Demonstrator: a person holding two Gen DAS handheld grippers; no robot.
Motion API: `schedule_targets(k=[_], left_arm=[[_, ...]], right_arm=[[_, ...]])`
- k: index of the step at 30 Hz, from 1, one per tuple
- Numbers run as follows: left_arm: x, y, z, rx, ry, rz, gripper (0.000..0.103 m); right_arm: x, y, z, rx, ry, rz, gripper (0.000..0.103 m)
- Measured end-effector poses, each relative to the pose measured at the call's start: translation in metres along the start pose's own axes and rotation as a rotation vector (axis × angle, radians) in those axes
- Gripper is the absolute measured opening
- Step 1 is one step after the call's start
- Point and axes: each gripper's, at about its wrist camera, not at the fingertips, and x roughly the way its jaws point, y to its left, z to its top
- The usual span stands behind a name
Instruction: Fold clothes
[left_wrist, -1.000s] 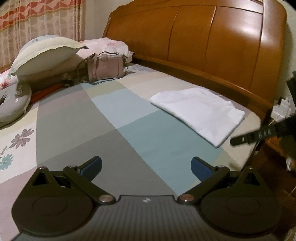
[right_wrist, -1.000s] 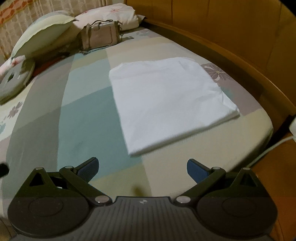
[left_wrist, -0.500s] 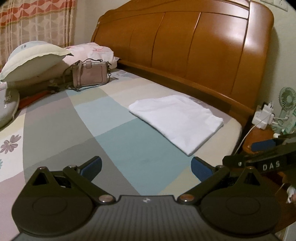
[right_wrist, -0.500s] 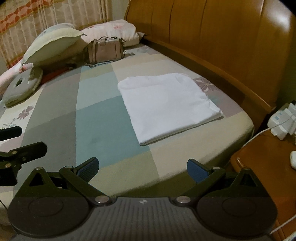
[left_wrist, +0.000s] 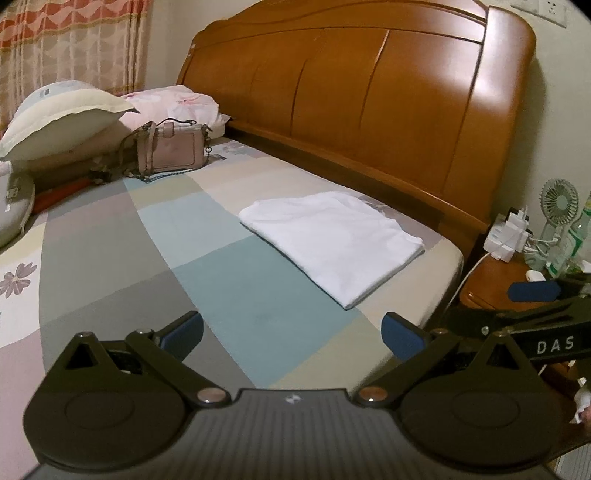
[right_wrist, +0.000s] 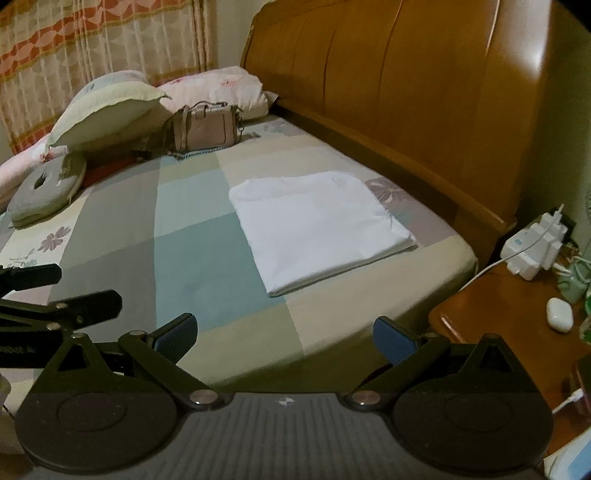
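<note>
A white garment (left_wrist: 332, 240) (right_wrist: 316, 230) lies folded into a flat rectangle on the patchwork bedsheet, near the headboard side of the bed. My left gripper (left_wrist: 291, 334) is open and empty, well back from the garment over the bed's near part. My right gripper (right_wrist: 282, 334) is also open and empty, held off the bed's near edge. The right gripper's fingers (left_wrist: 532, 291) show at the right of the left wrist view, and the left gripper's fingers (right_wrist: 33, 275) show at the left of the right wrist view.
A wooden headboard (left_wrist: 369, 92) runs behind the bed. Pillows (left_wrist: 62, 118), a pink handbag (left_wrist: 170, 151) and a grey ring cushion (right_wrist: 44, 192) lie at the far end. A nightstand (right_wrist: 517, 310) at the right carries a power strip (right_wrist: 535, 247), cables and a small fan (left_wrist: 559, 203).
Both grippers have pulled back and up from the bed, so the folded garment looks smaller and farther. The nightstand has come into view. Both stay open.
</note>
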Motion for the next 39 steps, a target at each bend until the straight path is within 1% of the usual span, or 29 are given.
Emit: schedule_targets(k=[13,20,39], left_arm=[[-0.003,-0.005,0.009,0.003,0.006,0.002,0.102],[-0.002,-0.005,0.007,-0.004,0.015,0.011,0.102],[0.010,-0.005,0.011,0.002,0.031,0.002,0.102]], right_arm=[[-0.029,0.004,0.000,-0.016,-0.065,-0.038,0.103],[-0.030,0.006,0.000,-0.017,-0.065,-0.039,0.103],[-0.023,0.007,0.004,-0.016,-0.057,-0.030,0.103]])
